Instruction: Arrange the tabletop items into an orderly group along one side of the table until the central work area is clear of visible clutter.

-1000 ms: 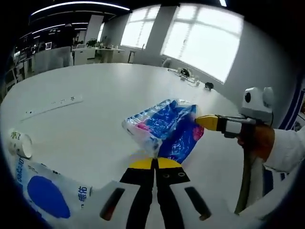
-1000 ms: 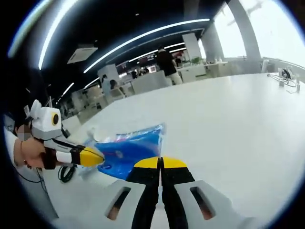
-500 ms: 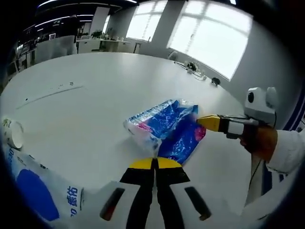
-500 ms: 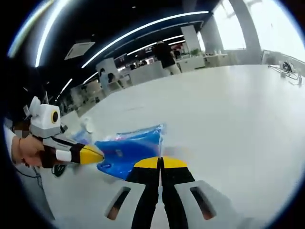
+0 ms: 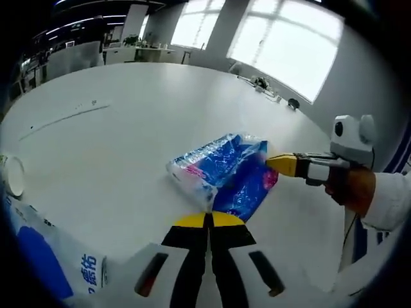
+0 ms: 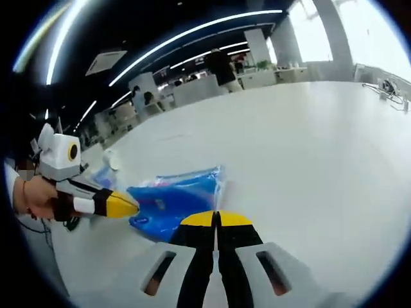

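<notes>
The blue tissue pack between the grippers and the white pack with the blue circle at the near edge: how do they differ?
The blue tissue pack is mostly blue with pink patches; the white pack is mostly white with a blue circle and blue characters. The blue tissue pack lies mid-table, with the right gripper at its end and the left gripper at its near side; the white pack sits at the view's lower left, cut off, with no gripper at it. Both are soft plastic-wrapped packs lying on the white table.

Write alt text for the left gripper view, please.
A blue plastic pack of tissues lies on a white table between two shut yellow-tipped tools: the left tool below, the right tool from the right. A white paper cup lies at left.
</notes>
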`<move>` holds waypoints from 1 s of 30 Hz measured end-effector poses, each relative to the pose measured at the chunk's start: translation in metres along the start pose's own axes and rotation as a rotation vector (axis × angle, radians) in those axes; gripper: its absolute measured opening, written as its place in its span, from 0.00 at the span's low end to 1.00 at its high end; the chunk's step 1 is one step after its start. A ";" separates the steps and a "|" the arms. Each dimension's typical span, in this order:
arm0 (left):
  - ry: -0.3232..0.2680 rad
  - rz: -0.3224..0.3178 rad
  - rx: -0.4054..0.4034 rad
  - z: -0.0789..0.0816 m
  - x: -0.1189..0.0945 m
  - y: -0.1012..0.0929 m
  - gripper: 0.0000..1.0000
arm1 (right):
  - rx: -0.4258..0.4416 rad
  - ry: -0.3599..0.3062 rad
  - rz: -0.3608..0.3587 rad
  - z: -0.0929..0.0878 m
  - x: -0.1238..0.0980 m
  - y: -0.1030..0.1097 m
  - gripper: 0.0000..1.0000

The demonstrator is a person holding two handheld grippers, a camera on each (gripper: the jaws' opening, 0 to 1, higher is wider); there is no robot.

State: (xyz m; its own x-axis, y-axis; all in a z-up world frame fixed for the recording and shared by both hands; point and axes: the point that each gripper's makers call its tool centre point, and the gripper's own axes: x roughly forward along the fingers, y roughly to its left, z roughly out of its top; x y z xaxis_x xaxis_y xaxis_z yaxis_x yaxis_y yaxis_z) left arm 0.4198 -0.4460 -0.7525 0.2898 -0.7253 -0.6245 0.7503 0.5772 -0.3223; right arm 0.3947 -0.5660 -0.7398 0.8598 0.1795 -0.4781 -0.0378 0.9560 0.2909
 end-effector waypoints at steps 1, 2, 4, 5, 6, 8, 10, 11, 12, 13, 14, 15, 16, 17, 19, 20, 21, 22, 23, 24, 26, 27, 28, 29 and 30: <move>0.000 0.000 -0.001 0.000 0.000 0.000 0.00 | -0.006 0.001 -0.001 0.000 0.000 -0.001 0.00; -0.001 0.002 0.001 0.000 0.001 0.000 0.00 | -0.006 0.004 -0.002 -0.001 0.001 -0.001 0.00; -0.002 0.004 0.003 -0.001 0.003 0.001 0.00 | -0.006 0.006 -0.002 -0.003 0.002 -0.002 0.00; -0.004 0.006 0.004 0.000 0.003 0.002 0.00 | -0.004 0.009 -0.003 -0.004 0.003 -0.003 0.00; -0.008 0.007 0.001 0.001 0.004 0.002 0.00 | -0.003 0.011 -0.003 -0.004 0.004 -0.003 0.00; -0.011 0.007 0.001 0.002 0.005 0.003 0.00 | -0.008 0.011 -0.005 -0.004 0.004 -0.004 0.00; -0.013 0.008 0.002 0.004 0.006 0.004 0.00 | -0.004 0.013 -0.007 -0.005 0.005 -0.005 0.00; -0.014 0.008 0.003 0.004 0.007 0.004 0.00 | -0.006 0.011 -0.008 -0.005 0.006 -0.005 0.00; -0.014 0.007 0.005 0.005 0.007 0.004 0.00 | -0.008 0.008 -0.010 -0.004 0.006 -0.006 0.00; -0.015 0.006 0.007 0.005 0.007 0.004 0.00 | -0.007 0.009 -0.012 -0.004 0.006 -0.006 0.00; -0.016 0.005 0.008 0.006 0.008 0.004 0.00 | -0.004 0.008 -0.013 -0.004 0.006 -0.007 0.00; -0.017 0.004 0.006 0.006 0.008 0.004 0.00 | -0.005 0.008 -0.013 -0.004 0.006 -0.008 0.00; -0.018 0.003 0.006 0.006 0.009 0.004 0.00 | -0.005 0.010 -0.014 -0.005 0.006 -0.009 0.00; -0.019 0.003 0.010 0.006 0.009 0.004 0.00 | -0.003 0.010 -0.015 -0.004 0.006 -0.009 0.00; -0.022 0.001 0.005 0.007 0.010 0.003 0.00 | -0.002 0.013 -0.016 -0.005 0.006 -0.010 0.00; -0.022 0.001 0.007 0.007 0.010 0.003 0.00 | -0.002 0.012 -0.016 -0.005 0.006 -0.010 0.00; -0.024 0.000 0.011 0.007 0.010 0.003 0.00 | -0.006 0.010 -0.016 -0.005 0.007 -0.011 0.00; -0.025 -0.001 0.013 0.007 0.010 0.003 0.00 | -0.005 0.011 -0.017 -0.005 0.007 -0.011 0.00; -0.025 0.000 0.011 0.007 0.010 0.003 0.00 | 0.001 0.011 -0.015 -0.005 0.007 -0.011 0.00; -0.027 0.000 0.008 0.007 0.010 0.003 0.00 | 0.003 0.009 -0.013 -0.005 0.007 -0.011 0.00; -0.027 -0.002 0.011 0.006 0.010 0.003 0.00 | -0.002 0.011 -0.014 -0.005 0.007 -0.012 0.00; -0.028 -0.003 0.008 0.007 0.010 0.003 0.00 | 0.008 0.010 -0.009 -0.005 0.007 -0.011 0.00; -0.032 -0.002 0.005 0.007 0.010 0.003 0.00 | 0.009 0.010 -0.009 -0.005 0.007 -0.011 0.00; -0.034 -0.003 0.004 0.008 0.010 0.003 0.00 | 0.008 0.012 -0.009 -0.006 0.007 -0.011 0.00; -0.031 -0.006 0.003 0.007 0.010 0.002 0.01 | 0.009 0.013 -0.010 -0.006 0.008 -0.012 0.01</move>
State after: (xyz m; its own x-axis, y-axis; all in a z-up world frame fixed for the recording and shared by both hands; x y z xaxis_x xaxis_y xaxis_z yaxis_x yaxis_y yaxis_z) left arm 0.4286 -0.4549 -0.7543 0.3042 -0.7399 -0.6000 0.7536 0.5722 -0.3236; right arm 0.3987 -0.5743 -0.7518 0.8532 0.1732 -0.4920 -0.0249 0.9557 0.2933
